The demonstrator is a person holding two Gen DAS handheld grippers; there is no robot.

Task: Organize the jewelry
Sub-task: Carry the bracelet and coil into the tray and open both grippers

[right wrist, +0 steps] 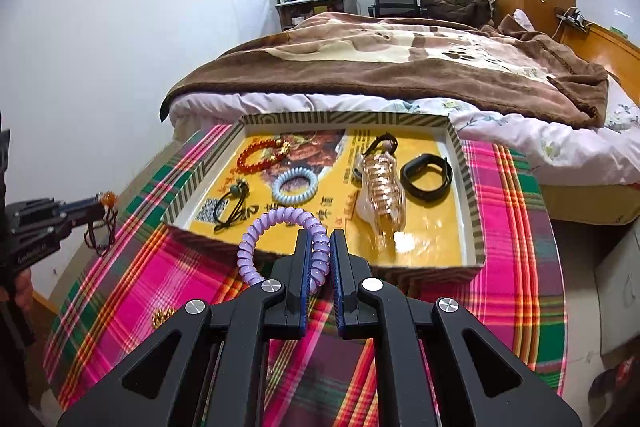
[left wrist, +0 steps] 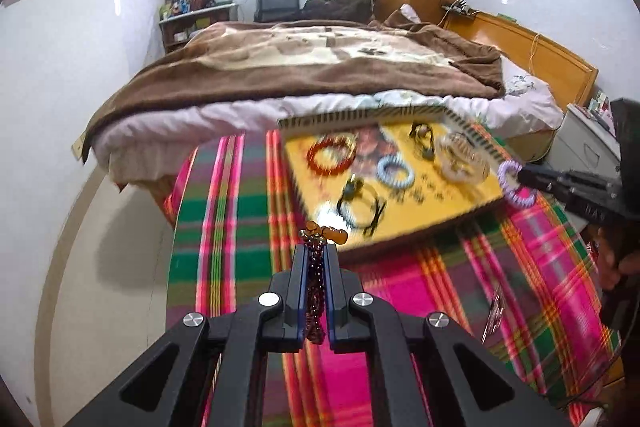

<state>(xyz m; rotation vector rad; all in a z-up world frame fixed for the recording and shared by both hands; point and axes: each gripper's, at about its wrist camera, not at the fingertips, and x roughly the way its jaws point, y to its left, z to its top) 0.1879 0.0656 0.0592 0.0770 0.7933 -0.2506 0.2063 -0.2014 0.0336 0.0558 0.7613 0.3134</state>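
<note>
My left gripper (left wrist: 316,247) is shut on a dark purple bead bracelet (left wrist: 315,283) with amber beads at its top, held above the plaid cloth in front of the yellow tray (left wrist: 400,227). It shows at the left of the right wrist view (right wrist: 102,207) with the bracelet (right wrist: 100,231) hanging from it. My right gripper (right wrist: 320,239) is shut on a purple spiral hair tie (right wrist: 260,231) at the tray's near wall (right wrist: 280,253); it also shows in the left wrist view (left wrist: 520,177). The tray holds a red bead bracelet (right wrist: 260,155), a pale blue spiral tie (right wrist: 294,185), a black band (right wrist: 426,173) and other pieces.
The tray sits on a pink and green plaid cloth (right wrist: 160,275) on a round table. A small gold item (right wrist: 162,317) lies on the cloth near left. A bed with a brown blanket (right wrist: 380,67) stands right behind the table. A white cabinet (right wrist: 616,287) stands at the right.
</note>
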